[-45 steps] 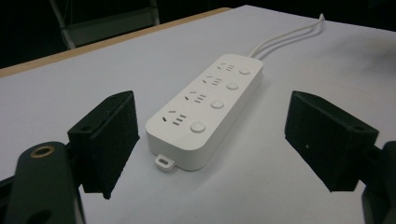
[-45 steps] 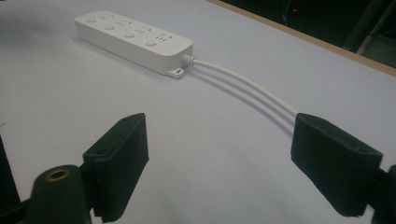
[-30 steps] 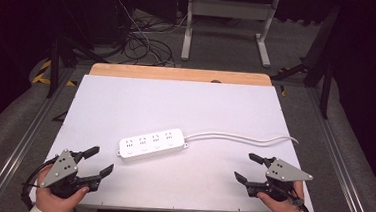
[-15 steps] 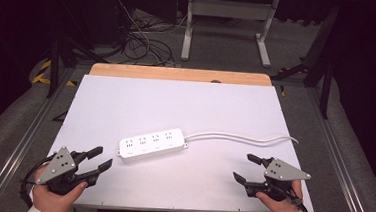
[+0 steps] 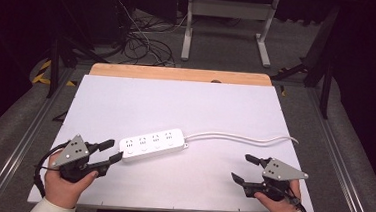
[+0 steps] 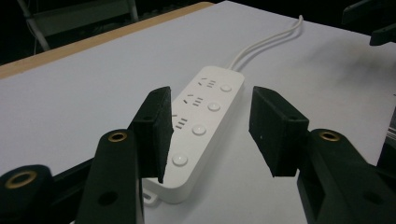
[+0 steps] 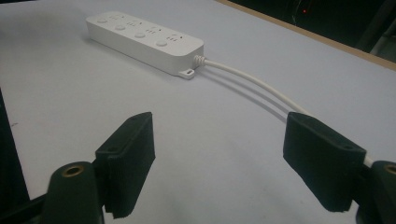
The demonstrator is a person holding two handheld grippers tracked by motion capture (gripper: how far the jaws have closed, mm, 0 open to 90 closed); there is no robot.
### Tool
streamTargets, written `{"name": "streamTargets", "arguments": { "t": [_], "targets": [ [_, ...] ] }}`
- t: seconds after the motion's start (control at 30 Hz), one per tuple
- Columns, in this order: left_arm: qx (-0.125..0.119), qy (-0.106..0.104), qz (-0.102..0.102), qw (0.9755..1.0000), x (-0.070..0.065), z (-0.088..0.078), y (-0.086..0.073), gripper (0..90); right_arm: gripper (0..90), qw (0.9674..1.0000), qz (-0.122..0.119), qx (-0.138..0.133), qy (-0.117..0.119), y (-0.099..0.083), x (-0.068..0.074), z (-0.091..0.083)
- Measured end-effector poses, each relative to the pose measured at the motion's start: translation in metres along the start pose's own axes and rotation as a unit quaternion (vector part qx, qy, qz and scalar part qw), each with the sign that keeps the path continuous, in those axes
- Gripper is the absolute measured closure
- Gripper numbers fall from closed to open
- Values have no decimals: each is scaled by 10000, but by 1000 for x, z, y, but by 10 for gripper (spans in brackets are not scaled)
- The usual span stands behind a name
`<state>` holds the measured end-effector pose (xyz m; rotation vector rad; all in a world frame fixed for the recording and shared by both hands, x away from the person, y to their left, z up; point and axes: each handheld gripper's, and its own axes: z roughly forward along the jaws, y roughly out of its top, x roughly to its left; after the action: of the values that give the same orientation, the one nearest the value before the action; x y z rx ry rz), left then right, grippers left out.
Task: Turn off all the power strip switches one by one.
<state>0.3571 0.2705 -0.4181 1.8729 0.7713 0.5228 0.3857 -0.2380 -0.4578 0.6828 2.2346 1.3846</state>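
The left gripper [image 5: 114, 151], jaws half open and holding nothing after just widening a little, is lining up on the near end of the strip [image 5: 152, 143] mid-table, seemingly to grasp it.

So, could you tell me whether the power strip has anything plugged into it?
Empty: all four sockets on the power strip show bare.

A white sheet is covering the surface [image 5: 176, 105], leaving a wooden strip [image 5: 178, 74] showing along the far edge. Beyond it, tangled cables [image 5: 140, 42] are lying on the grey floor [image 5: 229, 54] beside a pale metal frame [image 5: 227, 18]. Darkness is surrounding the room.
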Motion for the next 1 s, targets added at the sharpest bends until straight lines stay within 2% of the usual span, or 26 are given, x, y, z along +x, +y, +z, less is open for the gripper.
{"name": "streamTargets", "arguments": {
  "t": [0.4, 0.57, 0.63, 0.67, 0.87, 0.93, 0.97, 1.0],
  "targets": [
    [170, -172, 76, 9997, 1, 35, 18, 484, 258, 10000, 17, 16, 25, -1, 0, 1],
    [254, -269, 59, 9993, 2, 48, 20, 433, 259, 10000, 18, 8, 44, -2, 0, 1],
    [265, -282, 77, 9992, 2, 50, 20, 446, 260, 10000, 18, 3, 59, -2, 0, 1],
    [289, -334, 58, 9990, 2, 52, 19, 457, 261, 10000, 11, 3, 58, -1, 0, 1],
    [348, -314, -35, 9989, 1, 54, 20, 446, 264, 10000, 1, -28, 87, -2, 0, 1],
    [346, -252, -110, 9990, 3, 54, 19, 449, 265, 10000, 5, -30, 92, -2, 0, 2],
    [412, -246, -291, 9984, 5, 55, 18, 458, 265, 9999, 4, -36, 96, -2, 0, 2],
    [490, -158, -244, 9984, 6, 55, 18, 463, 264, 9999, 5, -39, 100, -2, 0, 2]
  ]
}}
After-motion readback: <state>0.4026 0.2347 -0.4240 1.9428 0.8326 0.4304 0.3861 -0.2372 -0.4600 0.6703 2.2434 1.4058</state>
